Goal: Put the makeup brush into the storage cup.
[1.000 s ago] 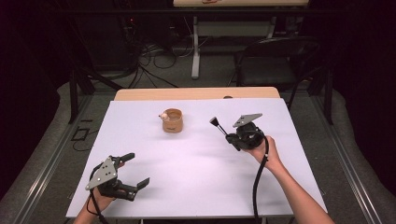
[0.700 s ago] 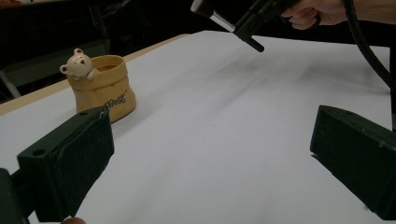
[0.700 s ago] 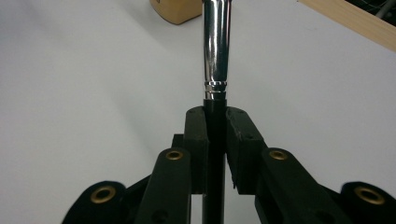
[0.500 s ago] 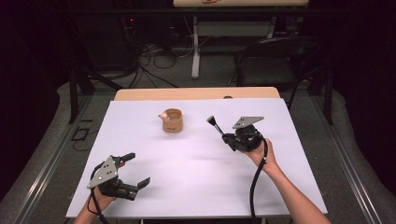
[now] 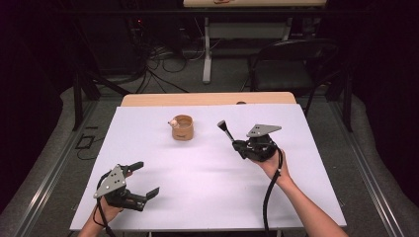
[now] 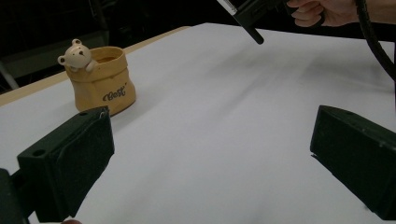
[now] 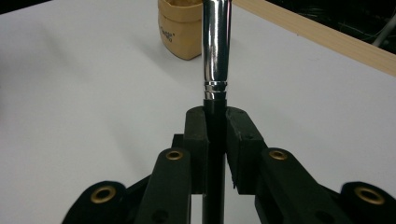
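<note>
In the high view, the left tool [image 5: 141,178] sits at the lower left of the frame, low over the white tabletop [image 5: 207,197], its jaws spread wide with nothing between them; the left gripper view shows the same released jaws framing bare tabletop. Above and right of it, near the upper middle of the frame, stands a small tan pot [image 5: 182,127] shaped like a sack, with a little bear figure [image 6: 76,55] on its rim. Right of the pot, well apart from it, the right tool [image 5: 236,143] is clenched on a brush [image 5: 225,130], whose dark head points up and left toward the pot. In the right gripper view the brush's black handle runs between the pressed pads and its shiny metal collar [image 7: 215,42] rises toward the pot at the top edge.
</note>
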A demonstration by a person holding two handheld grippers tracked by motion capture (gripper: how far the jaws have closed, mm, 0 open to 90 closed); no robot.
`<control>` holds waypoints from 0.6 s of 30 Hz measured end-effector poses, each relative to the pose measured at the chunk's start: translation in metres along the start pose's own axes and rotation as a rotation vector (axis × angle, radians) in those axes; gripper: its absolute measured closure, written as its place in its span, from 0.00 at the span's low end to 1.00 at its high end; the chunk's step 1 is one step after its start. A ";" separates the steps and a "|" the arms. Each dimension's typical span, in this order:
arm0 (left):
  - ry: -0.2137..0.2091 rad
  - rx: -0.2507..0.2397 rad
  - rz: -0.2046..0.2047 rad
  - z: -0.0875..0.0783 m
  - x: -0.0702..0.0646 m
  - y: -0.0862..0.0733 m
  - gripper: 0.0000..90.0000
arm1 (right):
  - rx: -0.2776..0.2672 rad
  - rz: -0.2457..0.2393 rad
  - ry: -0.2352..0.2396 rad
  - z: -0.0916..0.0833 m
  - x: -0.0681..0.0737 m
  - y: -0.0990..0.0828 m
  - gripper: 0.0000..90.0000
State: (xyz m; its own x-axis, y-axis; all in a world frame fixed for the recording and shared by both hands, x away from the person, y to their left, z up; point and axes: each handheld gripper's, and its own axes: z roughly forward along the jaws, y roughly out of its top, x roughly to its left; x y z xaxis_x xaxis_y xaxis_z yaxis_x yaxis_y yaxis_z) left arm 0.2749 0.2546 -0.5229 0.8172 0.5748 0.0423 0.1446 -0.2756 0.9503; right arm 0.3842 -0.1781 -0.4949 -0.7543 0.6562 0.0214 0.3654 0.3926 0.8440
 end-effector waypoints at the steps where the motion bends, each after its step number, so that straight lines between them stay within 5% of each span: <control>1: 0.000 0.000 0.000 0.000 0.000 0.000 0.00 | -0.009 0.001 0.004 0.000 0.001 0.000 0.88; 13: -0.028 0.017 -0.029 0.001 0.003 0.000 0.00 | -0.092 -0.002 0.025 0.003 0.015 0.000 0.88; 18: 0.001 0.018 -0.045 0.004 0.004 0.002 0.00 | -0.114 -0.003 0.035 0.004 0.018 0.001 0.88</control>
State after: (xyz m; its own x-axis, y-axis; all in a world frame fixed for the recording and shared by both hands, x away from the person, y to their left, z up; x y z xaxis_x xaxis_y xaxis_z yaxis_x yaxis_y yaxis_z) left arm 0.2809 0.2536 -0.5221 0.8090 0.5878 -0.0001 0.1912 -0.2628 0.9457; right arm 0.3737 -0.1634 -0.4963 -0.7743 0.6317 0.0360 0.3007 0.3174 0.8994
